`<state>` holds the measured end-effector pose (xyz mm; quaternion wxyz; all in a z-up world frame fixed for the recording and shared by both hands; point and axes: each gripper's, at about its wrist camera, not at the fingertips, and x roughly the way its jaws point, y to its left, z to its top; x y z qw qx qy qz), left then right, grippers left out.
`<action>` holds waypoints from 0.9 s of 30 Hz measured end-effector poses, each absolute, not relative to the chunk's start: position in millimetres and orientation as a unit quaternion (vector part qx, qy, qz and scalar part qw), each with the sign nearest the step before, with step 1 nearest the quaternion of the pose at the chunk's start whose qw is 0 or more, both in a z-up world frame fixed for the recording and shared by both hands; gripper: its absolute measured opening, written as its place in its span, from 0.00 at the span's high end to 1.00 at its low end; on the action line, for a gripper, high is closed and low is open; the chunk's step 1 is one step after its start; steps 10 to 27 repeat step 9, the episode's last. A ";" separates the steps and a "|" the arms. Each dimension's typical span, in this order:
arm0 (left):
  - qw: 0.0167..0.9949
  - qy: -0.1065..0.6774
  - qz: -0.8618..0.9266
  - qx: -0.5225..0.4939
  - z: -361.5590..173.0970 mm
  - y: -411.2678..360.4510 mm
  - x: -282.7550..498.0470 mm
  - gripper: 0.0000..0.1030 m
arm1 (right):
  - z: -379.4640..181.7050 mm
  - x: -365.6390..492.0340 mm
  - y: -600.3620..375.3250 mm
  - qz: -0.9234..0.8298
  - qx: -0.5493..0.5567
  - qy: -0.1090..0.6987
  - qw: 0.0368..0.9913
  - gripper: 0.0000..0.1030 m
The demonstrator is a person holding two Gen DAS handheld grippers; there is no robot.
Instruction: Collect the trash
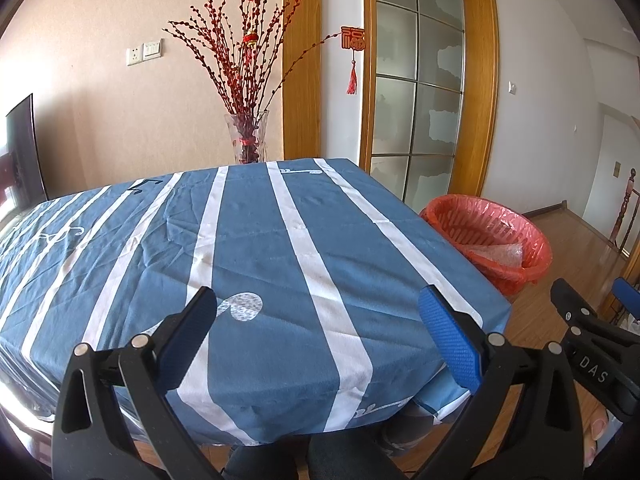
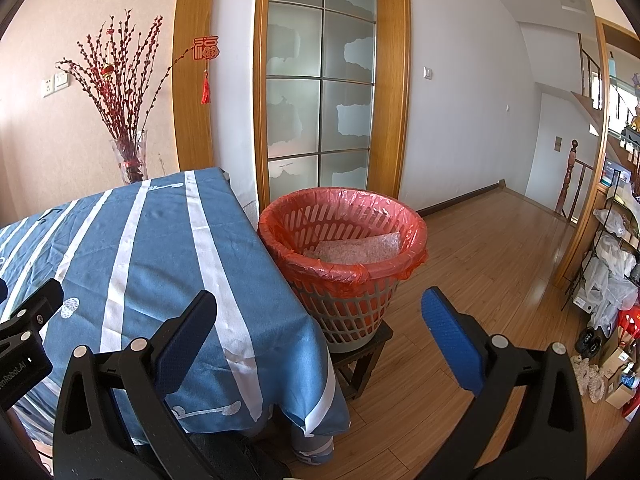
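Observation:
A grey lattice trash basket [image 2: 352,312] lined with a red plastic bag [image 2: 344,204] stands on a small dark stool beside the table's right edge; it also shows in the left wrist view [image 1: 496,236]. Bubble wrap [image 2: 352,250] lies inside it. My left gripper [image 1: 318,332] is open and empty above the near part of the blue striped tablecloth [image 1: 256,232]. My right gripper [image 2: 320,332] is open and empty near the table's front right corner, short of the basket. No trash shows on the tablecloth.
A glass vase of red branches [image 1: 248,140] stands behind the table's far edge. A frosted glass door [image 2: 320,92] is behind the basket. Wooden floor [image 2: 488,260] stretches right toward a cluttered rack [image 2: 612,272]. A dark screen [image 1: 24,152] stands far left.

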<state>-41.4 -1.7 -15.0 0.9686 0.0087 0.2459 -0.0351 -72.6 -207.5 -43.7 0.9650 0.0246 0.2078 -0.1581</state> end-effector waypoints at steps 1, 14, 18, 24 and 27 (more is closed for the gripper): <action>0.968 0.247 -0.035 0.008 -15.3 -1.8 -41.5 0.04 | -44.3 -73.2 -206.8 -0.158 0.025 0.208 0.965 0.02; 0.966 0.254 -0.036 0.005 -15.6 -1.1 -39.0 0.04 | -43.8 -73.0 -207.3 -0.158 0.025 0.208 0.965 0.02; 0.966 0.254 -0.036 0.005 -15.6 -1.1 -39.0 0.04 | -43.8 -73.0 -207.3 -0.158 0.025 0.208 0.965 0.02; 0.966 0.254 -0.036 0.005 -15.6 -1.1 -39.0 0.04 | -43.8 -73.0 -207.3 -0.158 0.025 0.208 0.965 0.02; 0.966 0.254 -0.036 0.005 -15.6 -1.1 -39.0 0.04 | -43.8 -73.0 -207.3 -0.158 0.025 0.208 0.965 0.02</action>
